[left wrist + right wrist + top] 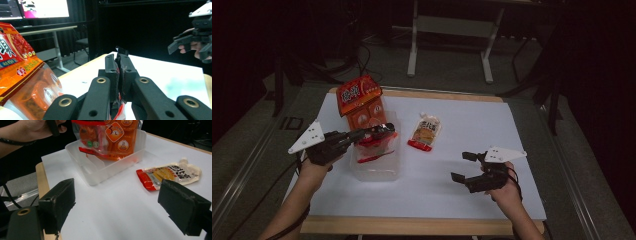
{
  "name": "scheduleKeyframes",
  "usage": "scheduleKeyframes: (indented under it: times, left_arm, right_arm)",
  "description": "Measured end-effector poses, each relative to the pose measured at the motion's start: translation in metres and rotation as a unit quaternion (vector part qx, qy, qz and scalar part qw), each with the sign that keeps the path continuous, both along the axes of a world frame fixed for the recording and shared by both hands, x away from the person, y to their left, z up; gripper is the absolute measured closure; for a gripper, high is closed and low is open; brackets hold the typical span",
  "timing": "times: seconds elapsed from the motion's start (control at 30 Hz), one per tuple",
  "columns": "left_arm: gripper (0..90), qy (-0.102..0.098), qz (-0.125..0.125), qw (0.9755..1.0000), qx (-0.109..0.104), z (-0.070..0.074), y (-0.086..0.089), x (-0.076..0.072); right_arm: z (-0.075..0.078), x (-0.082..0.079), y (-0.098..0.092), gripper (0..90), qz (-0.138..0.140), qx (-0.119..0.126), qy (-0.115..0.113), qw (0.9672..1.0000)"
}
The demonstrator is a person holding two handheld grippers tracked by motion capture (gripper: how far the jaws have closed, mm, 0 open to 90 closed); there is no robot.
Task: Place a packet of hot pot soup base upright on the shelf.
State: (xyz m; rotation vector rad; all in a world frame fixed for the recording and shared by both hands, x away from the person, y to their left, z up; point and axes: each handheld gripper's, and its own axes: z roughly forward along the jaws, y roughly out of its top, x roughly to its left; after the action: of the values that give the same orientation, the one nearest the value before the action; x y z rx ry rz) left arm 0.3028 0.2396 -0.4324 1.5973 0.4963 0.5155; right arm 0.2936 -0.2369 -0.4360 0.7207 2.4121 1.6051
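Observation:
My left gripper (384, 130) is shut on the top edge of a small clear-and-red packet (373, 142), which hangs over the clear plastic container (377, 172). In the left gripper view the jaws (119, 63) pinch the packet's thin edge (120, 51). A big orange snack bag (359, 102) stands upright at the container's far end, close beside the held packet (91, 141). My right gripper (463, 166) stands open at the right, low over the white table, with nothing between its fingers (57, 201).
A small orange-and-white pouch (426, 131) lies flat on the white tabletop (492, 130) between the container and my right gripper; it also lies ahead of the open jaws as the pouch (171, 175). The table's wooden front edge (412, 225) is near the person's arms.

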Motion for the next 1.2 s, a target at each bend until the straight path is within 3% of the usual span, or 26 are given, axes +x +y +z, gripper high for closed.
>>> scheduleKeyframes:
  times: [0.43,0.63,1.2]
  left_arm:
    - [87.3,-0.002,-0.041,0.9991,0.004,-0.001,0.006,-0.01]
    - [87.4,-0.001,-0.054,0.9985,-0.006,-0.003,0.008,-0.011]
    - [87.2,-0.009,-0.068,0.9977,-0.003,-0.004,0.011,-0.015]
  right_arm:
    - [0.004,0.001,-0.002,14.3,-0.003,0.013,0.005,0.9999]
    - [0.002,0.002,-0.003,14.4,-0.005,0.015,0.008,0.9998]
    - [0.0,0.004,-0.001,14.5,-0.005,0.017,0.015,0.9997]
